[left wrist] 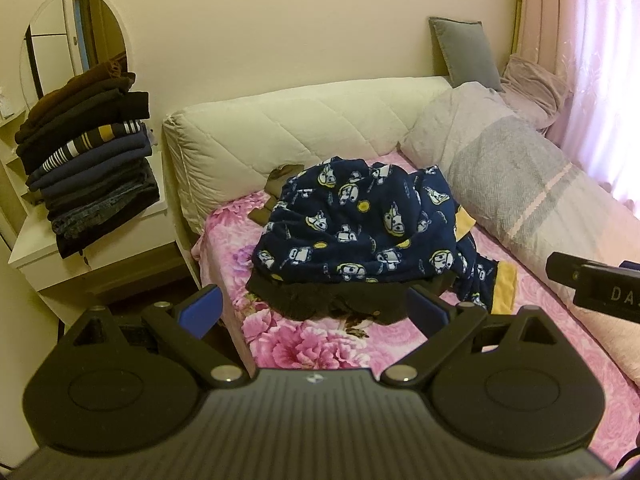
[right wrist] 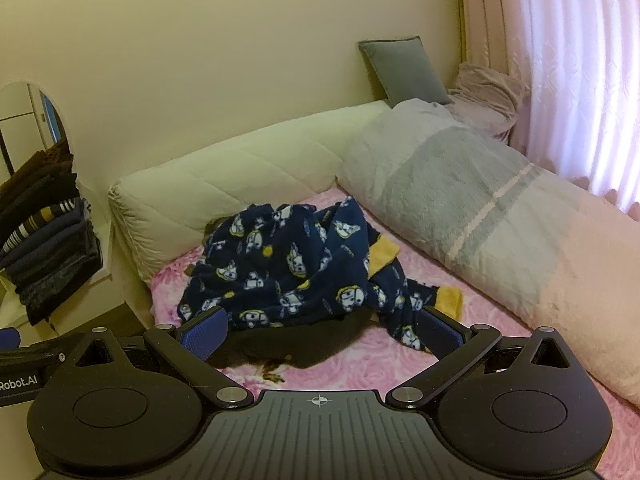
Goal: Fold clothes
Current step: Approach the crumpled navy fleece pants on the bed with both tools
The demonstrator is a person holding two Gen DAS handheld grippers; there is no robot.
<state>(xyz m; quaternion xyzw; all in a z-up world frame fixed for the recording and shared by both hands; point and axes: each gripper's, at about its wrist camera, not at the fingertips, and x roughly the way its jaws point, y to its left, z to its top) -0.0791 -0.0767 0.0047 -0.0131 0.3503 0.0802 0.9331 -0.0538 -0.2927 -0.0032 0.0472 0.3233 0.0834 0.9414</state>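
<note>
- A pink floral bedsheet point(left wrist: 312, 344) covers the bed; a cream headboard point(left wrist: 280, 128) runs along 12 o'clock, and a rolled grey quilt point(right wrist: 460, 208) lies at 2 o'clock.
- A stack of folded clothes point(left wrist: 88, 168) sits on a white table point(left wrist: 92, 256) at 9 o'clock.
- A crumpled navy cartoon-print garment point(left wrist: 352, 224) lies mid-bed over a black garment point(left wrist: 320, 300).
- The left gripper point(left wrist: 316, 312) and the right gripper point(right wrist: 324, 334) hover near the pile, fingers spread wide, empty.
</note>
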